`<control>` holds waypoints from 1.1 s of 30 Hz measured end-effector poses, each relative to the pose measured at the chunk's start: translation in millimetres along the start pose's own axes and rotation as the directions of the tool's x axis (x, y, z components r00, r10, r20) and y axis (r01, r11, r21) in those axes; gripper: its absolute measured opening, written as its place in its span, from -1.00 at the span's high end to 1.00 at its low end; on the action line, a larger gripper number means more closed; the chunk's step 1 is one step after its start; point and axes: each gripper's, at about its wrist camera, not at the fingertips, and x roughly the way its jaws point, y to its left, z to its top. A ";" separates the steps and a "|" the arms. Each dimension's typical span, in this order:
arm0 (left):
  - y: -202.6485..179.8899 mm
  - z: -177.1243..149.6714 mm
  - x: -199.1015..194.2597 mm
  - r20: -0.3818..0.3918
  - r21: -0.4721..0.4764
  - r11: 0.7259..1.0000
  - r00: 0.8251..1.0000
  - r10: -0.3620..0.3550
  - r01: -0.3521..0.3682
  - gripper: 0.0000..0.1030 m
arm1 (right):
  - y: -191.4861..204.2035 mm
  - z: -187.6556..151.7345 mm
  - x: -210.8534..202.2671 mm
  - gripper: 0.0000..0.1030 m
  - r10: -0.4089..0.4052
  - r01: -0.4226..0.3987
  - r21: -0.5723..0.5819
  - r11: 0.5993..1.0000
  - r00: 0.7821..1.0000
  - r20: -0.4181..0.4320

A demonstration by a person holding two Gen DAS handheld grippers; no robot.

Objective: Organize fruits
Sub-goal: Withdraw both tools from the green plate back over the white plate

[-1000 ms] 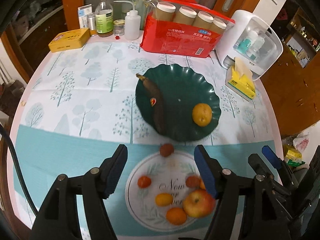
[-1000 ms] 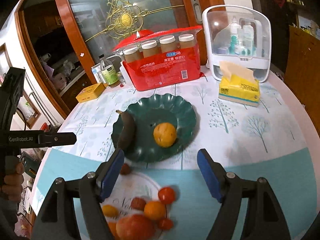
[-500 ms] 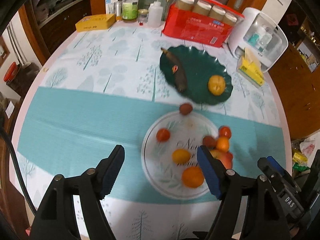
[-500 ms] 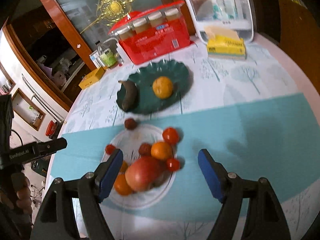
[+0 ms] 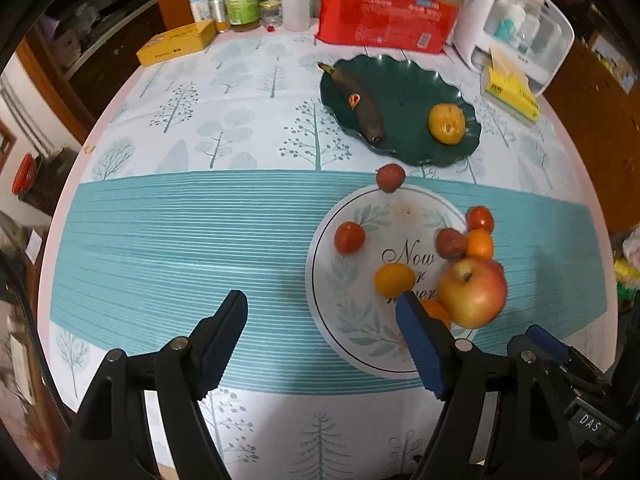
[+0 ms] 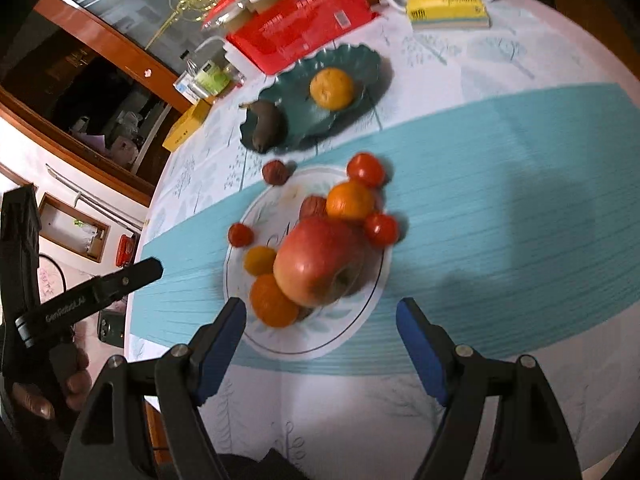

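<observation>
Above the apple point(image 6: 318, 262), right claw point(image 6: 320, 340) agape.

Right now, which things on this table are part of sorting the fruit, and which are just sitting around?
Part of the job:
green plate, with banana and orange
apple
tomatoes
small oranges
lychee

Just lying about:
red cup pack
tissue pack
yellow box
bottles
white organizer
</observation>
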 end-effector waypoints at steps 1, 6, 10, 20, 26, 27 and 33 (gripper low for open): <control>-0.2 2.4 3.7 -0.013 0.014 1.000 1.000 -0.002 0.002 -0.49 | 1.4 -1.3 2.4 -0.52 0.002 -0.002 0.007 1.000 1.000 -0.005; 1.5 12.9 22.1 -0.069 0.067 0.998 0.997 -0.018 0.022 -0.54 | 7.1 -2.0 16.0 -0.52 0.001 0.000 0.050 0.999 1.000 -0.022; 1.3 23.1 37.5 -0.097 0.116 0.992 0.994 -0.047 0.058 -0.55 | 13.2 -0.9 27.9 -0.52 -0.007 0.009 0.086 0.996 1.000 -0.027; -0.8 40.0 79.4 -0.132 0.183 0.974 0.985 -0.111 0.135 -0.55 | 16.2 0.1 50.5 -0.52 -0.067 0.074 0.165 0.984 0.997 -0.045; -0.2 48.0 101.1 -0.129 0.187 0.969 0.982 -0.136 0.159 -0.50 | 12.1 5.0 59.3 -0.52 -0.106 0.110 0.219 0.969 0.994 -0.029; 0.3 49.1 104.7 -0.129 0.185 0.970 0.982 -0.137 0.159 -0.48 | 11.3 5.9 61.4 -0.52 -0.114 0.117 0.228 0.967 0.993 -0.029; -2.5 52.4 118.5 -0.157 0.189 0.965 0.975 -0.155 0.184 -0.22 | 6.6 9.1 65.9 -0.52 -0.149 0.148 0.267 0.952 0.989 -0.015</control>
